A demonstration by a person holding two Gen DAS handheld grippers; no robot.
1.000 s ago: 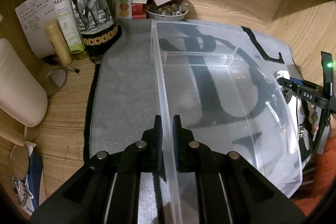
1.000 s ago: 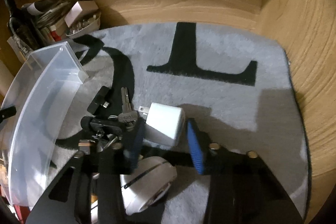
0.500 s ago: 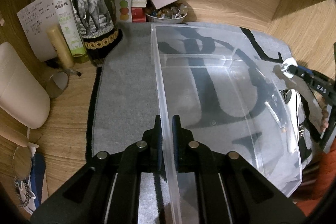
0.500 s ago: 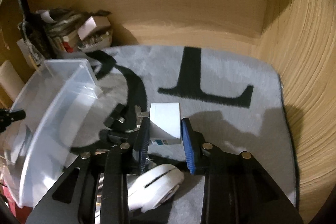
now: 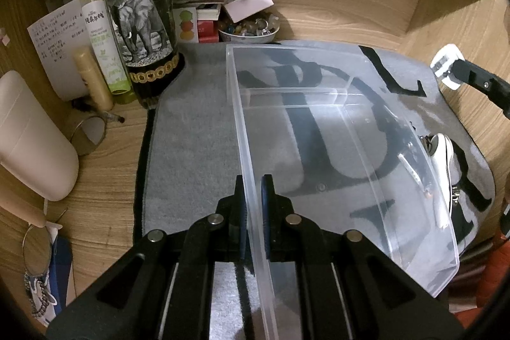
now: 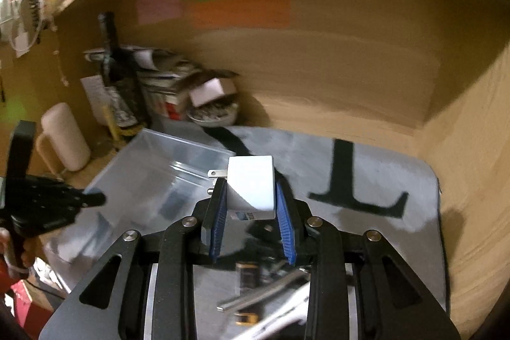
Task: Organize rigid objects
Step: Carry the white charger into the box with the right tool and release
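left gripper (image 5: 253, 206): bottom centre of its own view, angled down, jaws clamped tight on a clear wall | right gripper (image 6: 251, 206): lower centre of its view, blue pads (image 6: 284, 228) pinching a white block, also peeks in at upper right of the left view | bit of hand, lower left of right view

Left tongs (image 5: 253, 206) astride clear bin (image 5: 366, 148) wall

Wood-grain worktop (image 5: 334, 5) enclosed by wooden back wall (image 6: 318, 69) and side wall (image 6: 471, 180), grey mat with black lettering (image 5: 191, 148) laid across it, coloured sticky notes (image 6: 239, 10) on back wall, dim warm lighting, brighter room beyond upper left
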